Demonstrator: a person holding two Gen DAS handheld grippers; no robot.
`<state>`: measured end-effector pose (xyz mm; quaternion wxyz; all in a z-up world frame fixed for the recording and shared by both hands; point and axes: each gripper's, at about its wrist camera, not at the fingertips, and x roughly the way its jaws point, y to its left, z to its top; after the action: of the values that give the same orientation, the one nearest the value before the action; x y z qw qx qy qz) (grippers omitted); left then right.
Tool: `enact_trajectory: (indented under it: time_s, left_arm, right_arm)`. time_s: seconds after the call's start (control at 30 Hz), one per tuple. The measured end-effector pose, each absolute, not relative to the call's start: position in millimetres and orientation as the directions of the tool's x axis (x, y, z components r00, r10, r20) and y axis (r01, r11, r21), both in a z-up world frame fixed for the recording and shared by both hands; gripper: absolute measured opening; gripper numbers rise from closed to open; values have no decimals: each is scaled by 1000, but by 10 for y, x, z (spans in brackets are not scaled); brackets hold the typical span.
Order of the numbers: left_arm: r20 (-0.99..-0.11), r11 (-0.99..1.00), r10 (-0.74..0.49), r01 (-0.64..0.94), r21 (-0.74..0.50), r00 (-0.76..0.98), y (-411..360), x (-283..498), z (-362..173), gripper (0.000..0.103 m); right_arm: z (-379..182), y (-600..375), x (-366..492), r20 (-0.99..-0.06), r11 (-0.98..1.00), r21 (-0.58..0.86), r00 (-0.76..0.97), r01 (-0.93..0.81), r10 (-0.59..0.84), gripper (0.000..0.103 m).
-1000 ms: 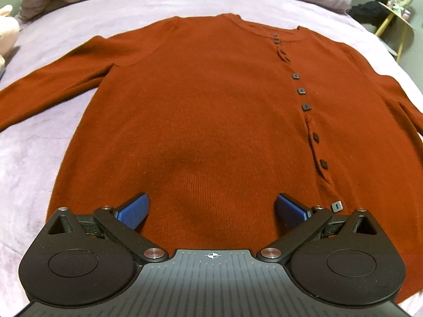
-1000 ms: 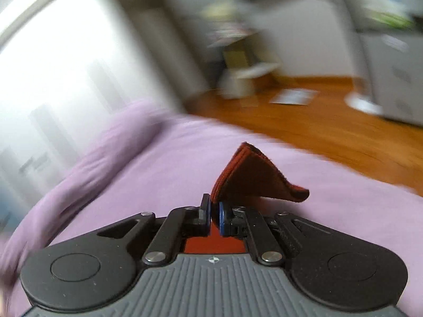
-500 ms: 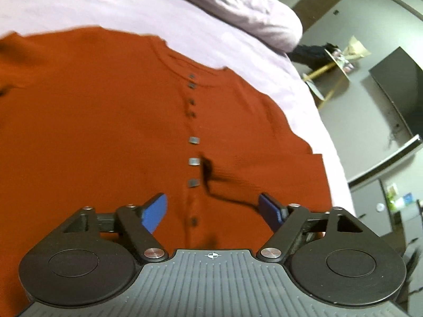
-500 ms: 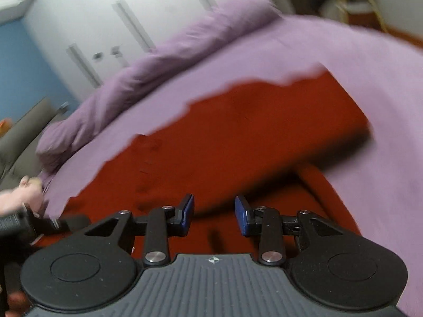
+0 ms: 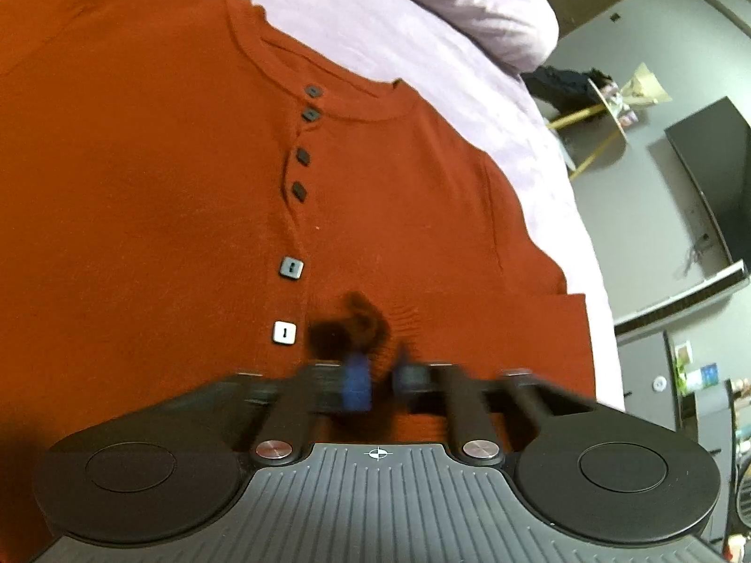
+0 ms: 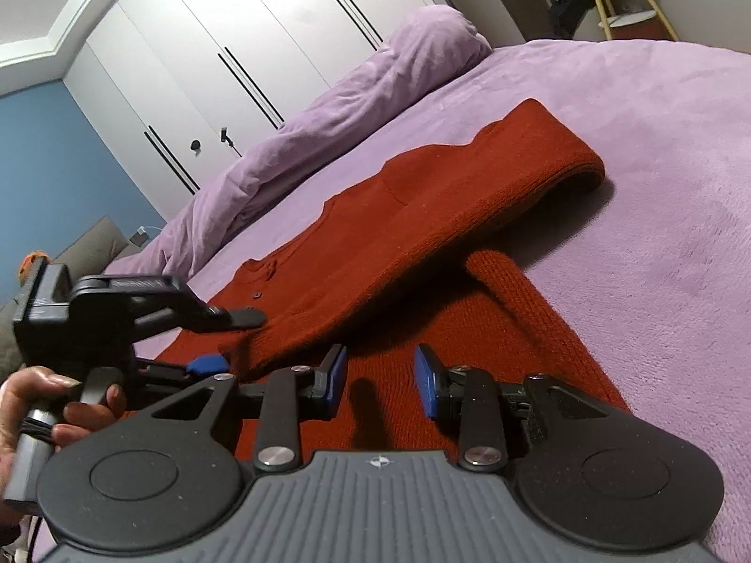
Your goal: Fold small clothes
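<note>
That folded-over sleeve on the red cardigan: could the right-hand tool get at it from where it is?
Probably yes. The right gripper has its fingers open just in front of the sleeve, which lies across the cardigan, nothing between them.

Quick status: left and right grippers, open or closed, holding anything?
Left gripper: motion-blurred, nearly closed at the folded sleeve cuff of the rust-red knit cardigan; grip cannot be told.
Right gripper: open, empty.

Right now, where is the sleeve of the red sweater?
In the right wrist view, the sleeve lies folded across the red sweater on the purple bed, ending near the left hand-held gripper.
</note>
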<state>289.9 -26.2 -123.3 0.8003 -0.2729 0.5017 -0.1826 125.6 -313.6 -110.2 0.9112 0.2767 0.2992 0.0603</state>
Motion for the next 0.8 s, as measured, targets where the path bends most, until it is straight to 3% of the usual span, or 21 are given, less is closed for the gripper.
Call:
enact_trajectory:
  time_s: [0.13,0.27,0.37,0.67,0.8]
  left_arm:
    - [-703,839,-508,101,-534,498,-272,2921,-947,8]
    - [-677,946,-322,200,-255,662,-186,2829,-422,8]
    - [-650,973,-229,178,-144,724,-7,2804,-240,8]
    - [-665,972,-208,75,-222,717,447,2811,-371,8]
    - [-656,977,-192,77,-201,730,502,2844,-351,8]
  right_arm:
    - [-1116,-3154,1242,-508,841,538,815,49,277,31]
    - [-1103,-3139,1240,-515,849,527,813,49,272,31]
    - [-1033,-3093,1283,-551,868,493,794,62,256,31]
    - [-820,-3271,1651,-590,792,590,753,158,289,36]
    - [-621,-3327,1857,-572,841,523,789,139,225,37]
